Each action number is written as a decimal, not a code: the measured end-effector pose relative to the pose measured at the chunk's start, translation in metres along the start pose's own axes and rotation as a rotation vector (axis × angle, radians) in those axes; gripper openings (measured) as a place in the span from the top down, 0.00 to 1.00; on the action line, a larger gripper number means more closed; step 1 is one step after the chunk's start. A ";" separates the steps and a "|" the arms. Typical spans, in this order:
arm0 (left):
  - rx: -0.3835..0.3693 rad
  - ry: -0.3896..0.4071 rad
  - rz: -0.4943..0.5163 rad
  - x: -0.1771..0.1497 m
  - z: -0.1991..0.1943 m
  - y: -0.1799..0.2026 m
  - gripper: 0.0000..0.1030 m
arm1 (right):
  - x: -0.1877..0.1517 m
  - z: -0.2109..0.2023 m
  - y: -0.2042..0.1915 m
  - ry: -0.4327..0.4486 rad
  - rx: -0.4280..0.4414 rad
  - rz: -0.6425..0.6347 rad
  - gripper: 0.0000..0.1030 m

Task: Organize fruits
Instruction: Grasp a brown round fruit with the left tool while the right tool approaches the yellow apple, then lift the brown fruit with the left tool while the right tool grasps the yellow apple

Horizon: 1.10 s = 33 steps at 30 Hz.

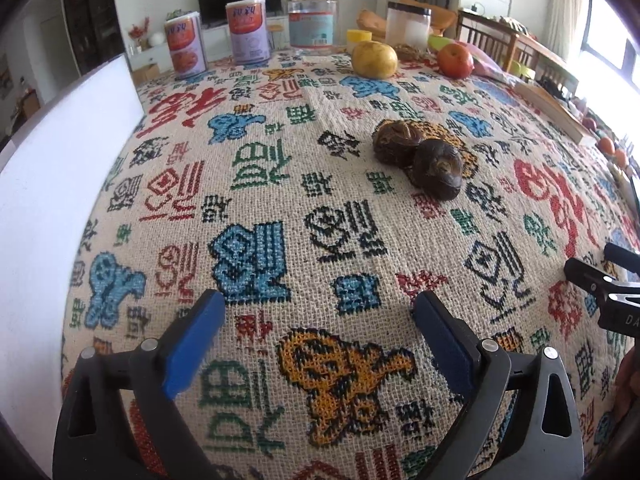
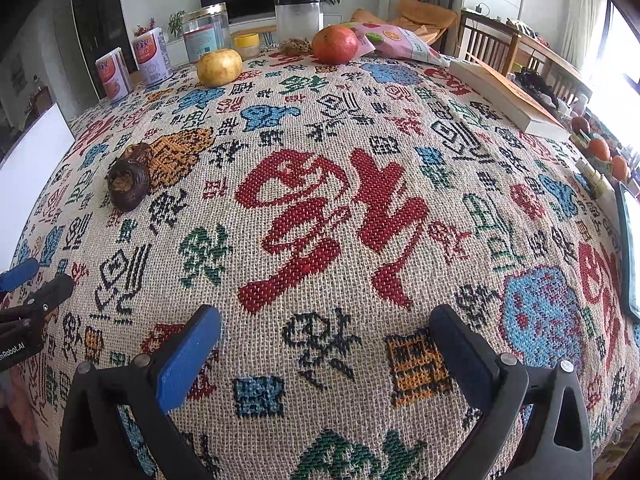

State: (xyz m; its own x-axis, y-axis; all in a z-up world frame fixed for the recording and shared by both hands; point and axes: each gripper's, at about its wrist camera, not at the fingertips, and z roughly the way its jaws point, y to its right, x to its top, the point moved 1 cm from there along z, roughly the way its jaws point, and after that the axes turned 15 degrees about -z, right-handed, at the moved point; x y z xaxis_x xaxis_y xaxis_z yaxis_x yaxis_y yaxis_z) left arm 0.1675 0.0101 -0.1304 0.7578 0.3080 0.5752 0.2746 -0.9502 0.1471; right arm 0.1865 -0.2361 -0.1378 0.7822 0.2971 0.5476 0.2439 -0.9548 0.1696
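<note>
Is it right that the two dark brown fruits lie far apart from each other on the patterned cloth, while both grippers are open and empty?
No. The two dark brown fruits lie touching each other, as the left wrist view shows. The rest holds: they are on the patterned cloth, and the left gripper and right gripper are open and empty.

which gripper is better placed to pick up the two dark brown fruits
Left. The two dark brown round fruits lie nearly straight ahead of the left gripper, open and empty; from the right gripper they sit far off to the side.

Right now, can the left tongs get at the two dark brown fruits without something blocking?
Probably yes. The left tongs stand open with nothing between them, and only bare tablecloth lies between them and the two dark brown fruits, which sit touching each other. The right tongs are off to the side.
</note>
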 end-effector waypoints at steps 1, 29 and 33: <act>0.005 0.001 0.001 0.000 0.000 0.000 0.04 | 0.001 0.000 -0.001 0.005 -0.004 0.000 0.00; -0.070 -0.005 -0.090 0.055 0.047 0.082 0.24 | 0.003 0.002 0.001 0.020 -0.010 0.004 0.00; -0.122 -0.039 -0.058 0.048 0.030 0.065 0.61 | 0.004 0.002 0.001 0.020 -0.010 0.004 0.00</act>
State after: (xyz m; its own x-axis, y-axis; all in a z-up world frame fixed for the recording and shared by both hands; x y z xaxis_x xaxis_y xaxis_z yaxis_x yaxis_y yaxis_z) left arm 0.2399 -0.0356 -0.1173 0.7658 0.3618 0.5316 0.2464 -0.9287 0.2771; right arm 0.1907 -0.2359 -0.1375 0.7715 0.2931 0.5647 0.2349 -0.9561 0.1753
